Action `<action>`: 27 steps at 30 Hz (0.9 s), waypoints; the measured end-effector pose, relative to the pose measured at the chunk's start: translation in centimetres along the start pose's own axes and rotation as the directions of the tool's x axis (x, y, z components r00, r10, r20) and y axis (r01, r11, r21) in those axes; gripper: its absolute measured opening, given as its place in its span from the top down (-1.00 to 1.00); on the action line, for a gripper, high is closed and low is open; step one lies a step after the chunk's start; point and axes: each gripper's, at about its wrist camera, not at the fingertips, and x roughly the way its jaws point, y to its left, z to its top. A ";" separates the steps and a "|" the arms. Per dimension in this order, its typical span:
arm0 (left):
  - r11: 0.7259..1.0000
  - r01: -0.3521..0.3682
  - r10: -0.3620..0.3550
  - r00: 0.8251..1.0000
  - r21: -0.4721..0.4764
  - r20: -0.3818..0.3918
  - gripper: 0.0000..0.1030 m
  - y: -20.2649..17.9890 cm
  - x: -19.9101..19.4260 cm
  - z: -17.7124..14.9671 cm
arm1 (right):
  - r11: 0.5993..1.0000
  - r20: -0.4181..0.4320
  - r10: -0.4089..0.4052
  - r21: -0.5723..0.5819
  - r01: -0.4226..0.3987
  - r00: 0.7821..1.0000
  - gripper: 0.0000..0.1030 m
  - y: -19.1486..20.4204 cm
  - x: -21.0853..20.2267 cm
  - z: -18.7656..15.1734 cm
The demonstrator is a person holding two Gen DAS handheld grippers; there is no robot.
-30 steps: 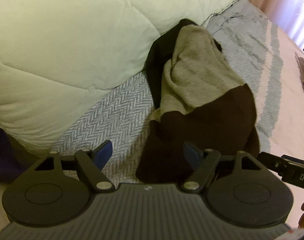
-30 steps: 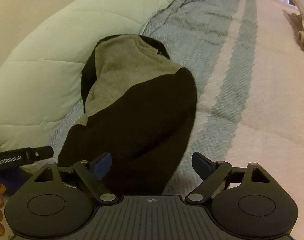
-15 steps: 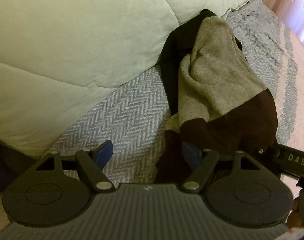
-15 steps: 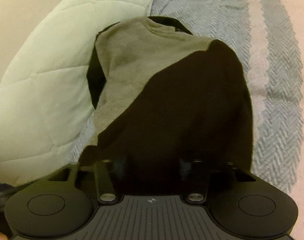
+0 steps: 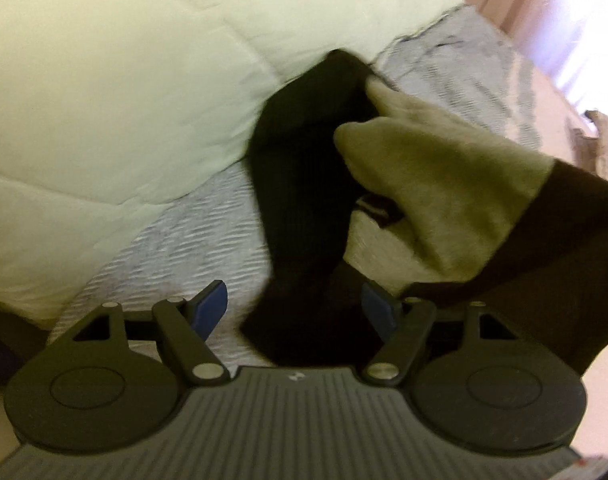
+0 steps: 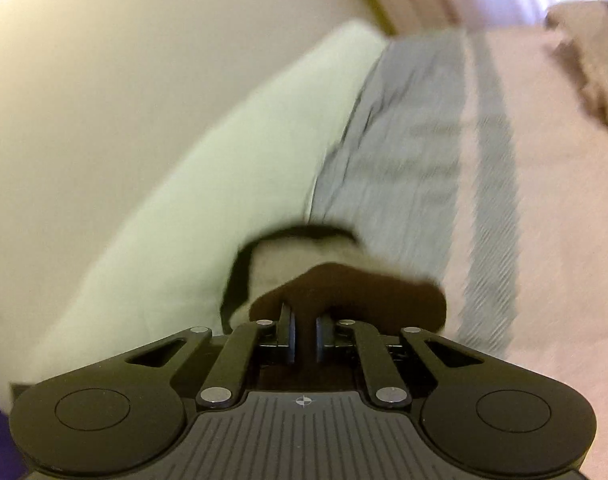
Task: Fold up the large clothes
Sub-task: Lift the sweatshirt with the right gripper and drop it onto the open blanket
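Observation:
A large garment in dark brown, black and beige (image 5: 436, 184) lies on the bed beside the pale green duvet. My right gripper (image 6: 304, 330) is shut on the garment's dark brown edge (image 6: 344, 292) and holds it raised off the bed. In the left wrist view that lifted part stretches away to the right, while a black part (image 5: 304, 208) hangs down between the blue fingertips. My left gripper (image 5: 296, 314) is open, with the black cloth in the gap between its fingers. Both views are blurred by motion.
A puffy pale green duvet (image 5: 124, 92) fills the left side. The bed cover has a grey herringbone band (image 6: 404, 152) and a pink area (image 6: 564, 240). A beige cloth (image 6: 592, 60) lies at the far right. A cream wall (image 6: 144, 60) stands behind.
My right gripper closed on the dark brown edge and lifted it up and to the right. The garment has unrolled, and a black part now hangs between my left fingers, which stayed open.

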 end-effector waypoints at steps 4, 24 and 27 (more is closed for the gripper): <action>0.996 0.055 -0.056 0.998 0.069 0.011 -0.35 -4.0 -1.4 0.2 | 1.000 0.110 -0.017 0.012 0.016 0.994 0.90 -0.8 -5.6 2.7; 0.820 0.345 -0.377 0.926 0.457 -0.022 -0.35 -35.3 -14.9 -11.4 | 0.931 0.589 -0.364 0.209 0.299 0.721 0.91 -13.3 -46.4 11.2; 0.794 0.370 -0.406 0.914 0.482 -0.032 -0.35 -39.5 -17.5 -15.2 | 0.899 0.571 -0.437 0.258 0.354 0.694 0.90 -15.5 -51.7 9.3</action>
